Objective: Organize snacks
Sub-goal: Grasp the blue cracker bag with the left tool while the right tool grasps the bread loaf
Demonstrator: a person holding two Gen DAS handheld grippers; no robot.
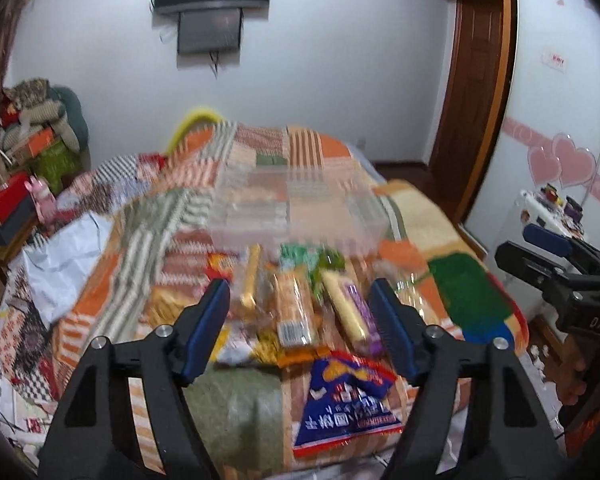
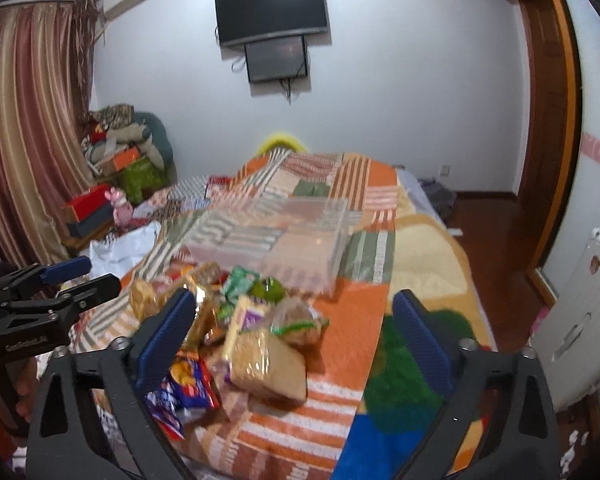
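Note:
A pile of wrapped snacks (image 1: 296, 304) lies on the patchwork bed cover (image 1: 236, 408); it also shows in the right wrist view (image 2: 236, 328). A blue and red snack bag (image 1: 344, 396) lies nearest, also seen from the right (image 2: 184, 388). A clear plastic divided box (image 1: 296, 208) stands just behind the pile, and shows in the right wrist view (image 2: 276, 240). My left gripper (image 1: 300, 320) is open and empty above the near side of the pile. My right gripper (image 2: 296, 340) is open and empty above the pile's right side. The left wrist view shows the right gripper (image 1: 556, 256) at the far right.
Boxes and clothes (image 1: 32, 140) are stacked at the far left by the curtain (image 2: 24, 152). A white paper sheet (image 1: 64, 264) lies on the bed's left side. A white cabinet (image 2: 580, 320) stands right of the bed, with a wooden door (image 1: 476, 92) behind.

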